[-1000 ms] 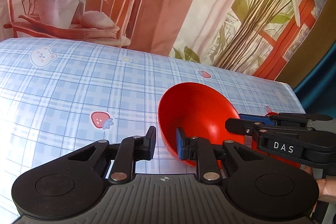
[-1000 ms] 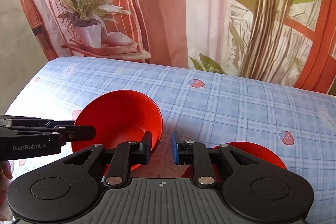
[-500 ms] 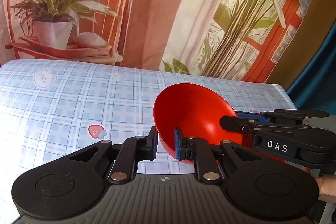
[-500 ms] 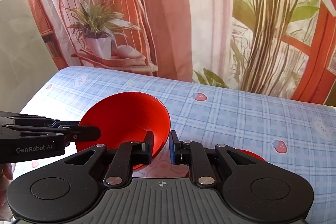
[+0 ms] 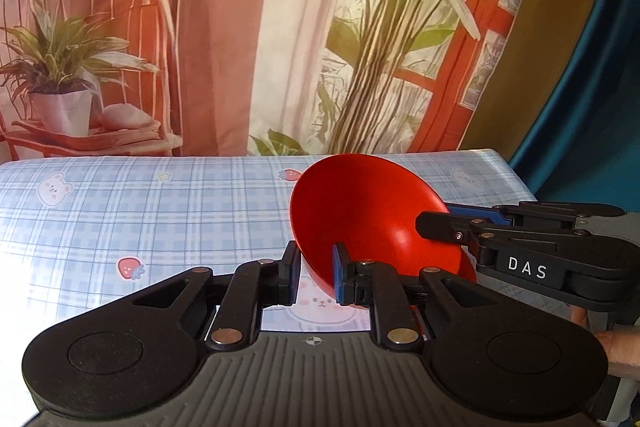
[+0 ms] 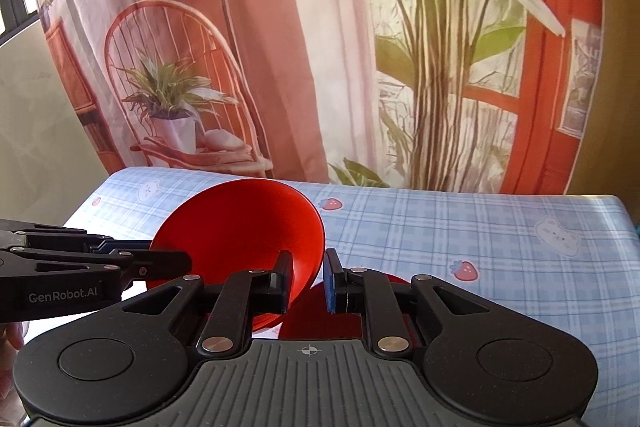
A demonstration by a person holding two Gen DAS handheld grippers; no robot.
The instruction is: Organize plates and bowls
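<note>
A red bowl point(image 5: 368, 219) hangs tilted above the blue checked tablecloth, held by two opposite sides of its rim. My left gripper point(image 5: 316, 273) is shut on the near-left rim, and in the right wrist view it comes in from the left point(image 6: 176, 263). My right gripper point(image 6: 307, 279) is shut on the bowl's point(image 6: 240, 227) right rim, and in the left wrist view it reaches in from the right point(image 5: 436, 223). A second red dish point(image 6: 316, 311) lies on the cloth under the right gripper, mostly hidden by its fingers.
The table point(image 5: 120, 211) carries a cloth printed with bears and strawberries, and its right edge point(image 6: 616, 211) drops off near a dark teal curtain point(image 5: 592, 87). A printed backdrop point(image 6: 360, 67) of a chair and plants hangs behind the far edge. A hand point(image 5: 616, 347) shows at the right.
Both grippers have risen together with the red bowl, which now hangs higher over the cloth. The second red dish has slid further under the right gripper's fingers.
</note>
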